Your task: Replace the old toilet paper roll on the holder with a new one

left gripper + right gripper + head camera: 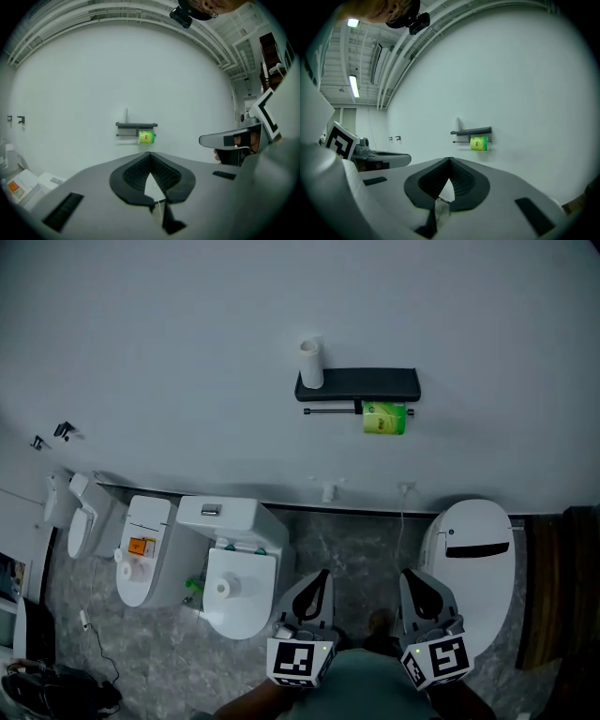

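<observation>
Roll in green wrap (pixel 384 418) is hung on the rod under the wall holder (pixel 357 383), w/ a white tube (pixel 311 364) stood upright on its shelf. Left gripper (pixel 322 577) & right gripper (pixel 412 577) are seen well apart from it, jaws clenched, nothing grasped. Jaws should be opened before arrival, approx. level, and the roll slid along the rod.

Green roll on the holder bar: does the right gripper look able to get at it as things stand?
Probably yes, after an approach. Nothing stands between the right gripper and the green roll on the holder, but the gripper is well short of it, jaws together.
</observation>
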{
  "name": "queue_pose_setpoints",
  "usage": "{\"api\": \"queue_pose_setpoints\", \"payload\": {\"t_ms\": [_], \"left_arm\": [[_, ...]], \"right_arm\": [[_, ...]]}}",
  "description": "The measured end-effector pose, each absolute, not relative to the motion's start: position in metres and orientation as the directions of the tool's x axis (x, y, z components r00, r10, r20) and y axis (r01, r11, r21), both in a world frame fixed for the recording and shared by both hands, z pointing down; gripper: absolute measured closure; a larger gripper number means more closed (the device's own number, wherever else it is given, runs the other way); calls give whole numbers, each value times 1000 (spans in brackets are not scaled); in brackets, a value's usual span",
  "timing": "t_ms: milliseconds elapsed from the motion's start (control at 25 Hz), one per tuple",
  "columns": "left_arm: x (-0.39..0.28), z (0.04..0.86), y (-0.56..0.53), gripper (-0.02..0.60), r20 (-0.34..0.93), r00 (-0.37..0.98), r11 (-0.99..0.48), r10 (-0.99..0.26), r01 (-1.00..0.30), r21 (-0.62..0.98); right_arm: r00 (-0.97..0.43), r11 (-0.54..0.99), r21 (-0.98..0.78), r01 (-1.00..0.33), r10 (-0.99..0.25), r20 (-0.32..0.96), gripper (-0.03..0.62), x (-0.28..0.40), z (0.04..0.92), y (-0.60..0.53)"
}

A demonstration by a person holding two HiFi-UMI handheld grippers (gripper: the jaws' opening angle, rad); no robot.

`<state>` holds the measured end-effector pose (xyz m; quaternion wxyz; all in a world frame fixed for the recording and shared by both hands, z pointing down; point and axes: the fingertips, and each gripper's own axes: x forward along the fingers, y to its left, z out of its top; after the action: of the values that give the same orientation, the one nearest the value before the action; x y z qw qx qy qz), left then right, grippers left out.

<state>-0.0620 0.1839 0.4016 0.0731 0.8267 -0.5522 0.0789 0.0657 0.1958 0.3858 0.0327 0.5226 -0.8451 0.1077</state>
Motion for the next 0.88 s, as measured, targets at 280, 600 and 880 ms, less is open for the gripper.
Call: {"api": "queue_pose_setpoints", "payload": {"t_ms": [280,600,880], "left_arm": [[-77,401,191,577,213,425,-426,-880,-904,46],[-79,405,194,577,213,463,-465,-860,-884,44],[-87,402,189,577,213,461,-466,-861,-884,31]], "right_arm": [[-409,386,-142,-911,-890,203,588,46,397,212],[-378,355,-144,-924,-904,199,588,42,396,211],[-380,358,-139,-923,-905,193,588,36,395,206]]}}
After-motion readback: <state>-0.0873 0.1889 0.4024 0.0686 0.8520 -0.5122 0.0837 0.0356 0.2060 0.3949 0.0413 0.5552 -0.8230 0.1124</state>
